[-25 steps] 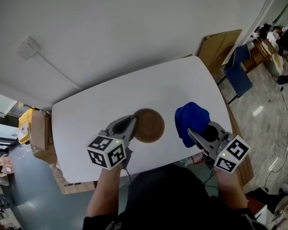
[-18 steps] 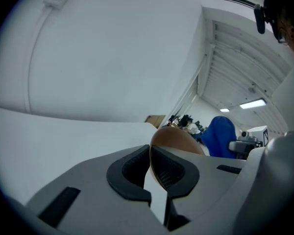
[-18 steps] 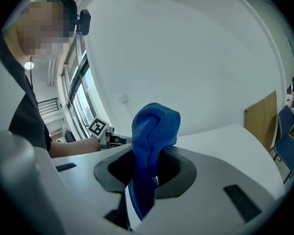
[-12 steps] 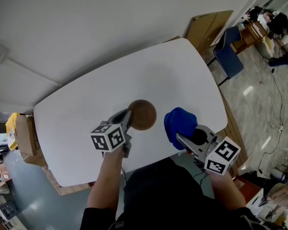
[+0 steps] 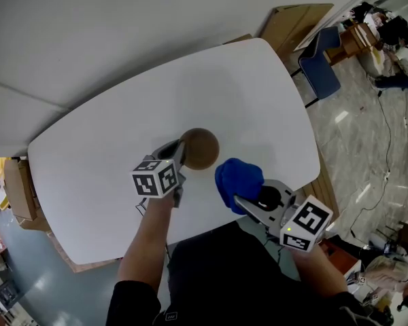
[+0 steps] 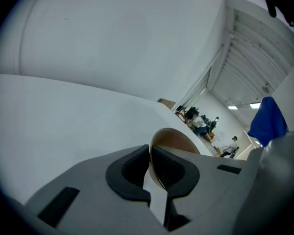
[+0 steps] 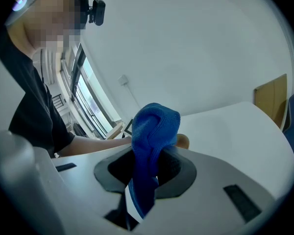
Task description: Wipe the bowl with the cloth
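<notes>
A brown bowl [image 5: 199, 148] is held above the white table [image 5: 109, 155] by its near rim, with my left gripper [image 5: 181, 156] shut on that rim. In the left gripper view the thin bowl [image 6: 174, 141] wall is pinched between the dark pads [image 6: 132, 168]. A bunched blue cloth [image 5: 238, 180] is held just right of the bowl, with my right gripper [image 5: 243, 199] shut on it. From the right gripper view the cloth [image 7: 154, 131] rises from between the jaws and a sliver of the bowl [image 7: 183, 141] shows behind it. Cloth and bowl are close but apart.
The table's front edge runs under both forearms. A cardboard panel [image 5: 292, 22] and a blue chair [image 5: 324, 73] stand off the table's far right corner. A cardboard box [image 5: 17, 192] sits on the floor at the left. People stand far back in the room [image 6: 201, 124].
The blue cloth and right gripper have moved left toward the bowl. The bowl stays pinched in the left gripper, and the head view has shifted so the table sits further left.
</notes>
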